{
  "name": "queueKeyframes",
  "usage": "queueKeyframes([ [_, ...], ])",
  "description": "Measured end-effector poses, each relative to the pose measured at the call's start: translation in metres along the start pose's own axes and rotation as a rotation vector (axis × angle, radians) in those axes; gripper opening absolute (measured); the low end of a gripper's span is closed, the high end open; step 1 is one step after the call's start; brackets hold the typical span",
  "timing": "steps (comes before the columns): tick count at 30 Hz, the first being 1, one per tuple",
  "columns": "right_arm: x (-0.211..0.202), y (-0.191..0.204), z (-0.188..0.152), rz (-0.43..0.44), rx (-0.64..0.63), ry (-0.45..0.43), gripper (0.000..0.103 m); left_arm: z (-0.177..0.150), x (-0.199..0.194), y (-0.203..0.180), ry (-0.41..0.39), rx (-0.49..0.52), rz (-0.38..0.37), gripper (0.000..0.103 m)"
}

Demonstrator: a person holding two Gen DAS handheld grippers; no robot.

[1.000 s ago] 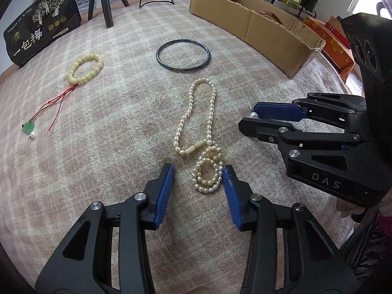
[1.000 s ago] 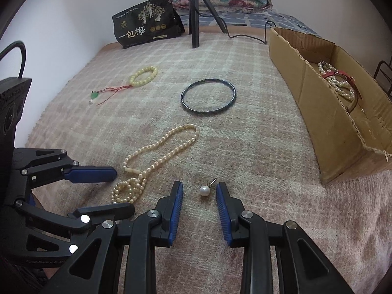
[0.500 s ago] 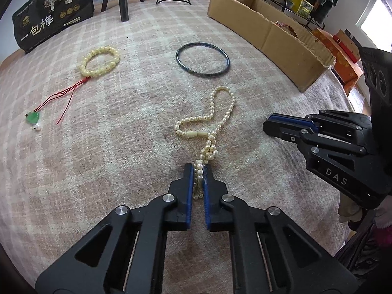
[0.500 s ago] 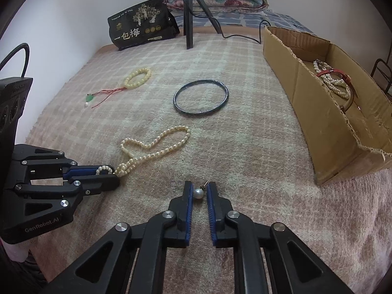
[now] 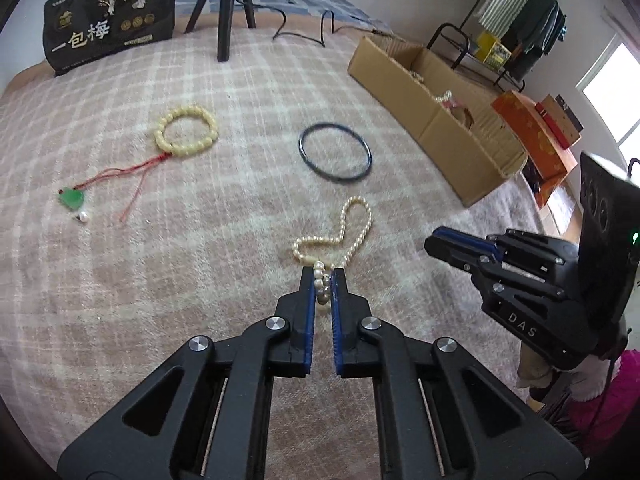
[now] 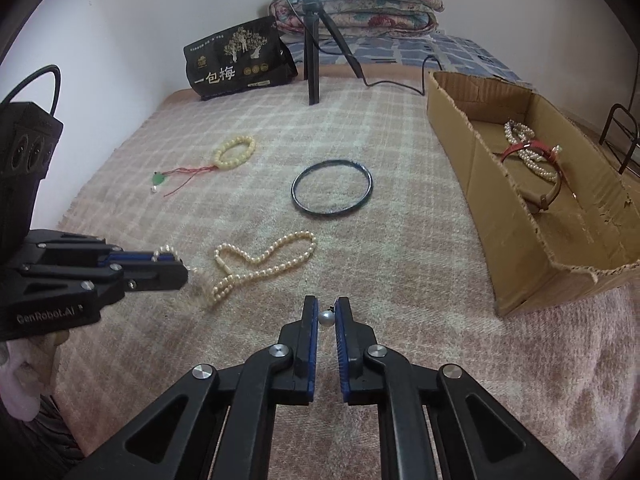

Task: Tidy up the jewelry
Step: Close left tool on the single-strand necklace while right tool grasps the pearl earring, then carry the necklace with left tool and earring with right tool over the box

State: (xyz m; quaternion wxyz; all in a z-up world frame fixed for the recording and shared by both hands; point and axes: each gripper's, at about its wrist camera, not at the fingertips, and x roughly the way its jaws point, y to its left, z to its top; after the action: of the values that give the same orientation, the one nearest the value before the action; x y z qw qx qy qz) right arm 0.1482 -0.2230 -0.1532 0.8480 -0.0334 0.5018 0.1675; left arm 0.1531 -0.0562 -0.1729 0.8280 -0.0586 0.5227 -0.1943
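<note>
A cream pearl necklace [image 5: 352, 232] [image 6: 272, 258] trails across the pink checked blanket [image 5: 224, 264]. My left gripper [image 5: 323, 280] [image 6: 176, 260] is shut on its bunched near end, lifting that end slightly. A single pearl earring [image 6: 326, 317] sits pinched between the blue pads of my right gripper [image 6: 326, 312] [image 5: 434, 240], which is shut on it. A dark bangle [image 5: 335, 156] [image 6: 332, 187] lies further off. A yellow bead bracelet [image 5: 186, 131] [image 6: 235, 152] with a red cord and green pendant [image 5: 72, 199] lies to the left.
An open cardboard box [image 6: 532, 204] [image 5: 432, 120] on the right holds pearl strands and a red strap. A black printed bag [image 6: 236, 62] and a tripod [image 6: 314, 40] stand at the back. Folded quilts lie behind. Orange boxes [image 5: 536, 140] sit beyond the bed edge.
Both grippers went from open to shut: the left on the necklace's bunched end, the right on the pearl earring. The left has since risen, dragging the necklace into a looser trail.
</note>
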Motion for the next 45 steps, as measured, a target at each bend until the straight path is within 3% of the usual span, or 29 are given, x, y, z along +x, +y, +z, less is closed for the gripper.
queueKeyframes([
  [11, -0.014, 0.004, 0.004, -0.007, 0.003, -0.029, 0.006, 0.013, -0.023, 0.008, -0.056, -0.036, -0.006, 0.005],
  [26, -0.051, -0.004, 0.020, -0.016, 0.027, -0.126, 0.006, 0.051, -0.078, -0.014, -0.213, -0.040, -0.061, 0.005],
  [37, -0.079, -0.035, 0.032, -0.054, 0.076, -0.214, 0.006, 0.078, -0.090, -0.038, -0.273, -0.010, -0.079, 0.005],
  [45, -0.096, -0.075, 0.039, -0.100, 0.139, -0.261, 0.006, 0.121, -0.094, -0.064, -0.334, 0.024, -0.103, 0.005],
])
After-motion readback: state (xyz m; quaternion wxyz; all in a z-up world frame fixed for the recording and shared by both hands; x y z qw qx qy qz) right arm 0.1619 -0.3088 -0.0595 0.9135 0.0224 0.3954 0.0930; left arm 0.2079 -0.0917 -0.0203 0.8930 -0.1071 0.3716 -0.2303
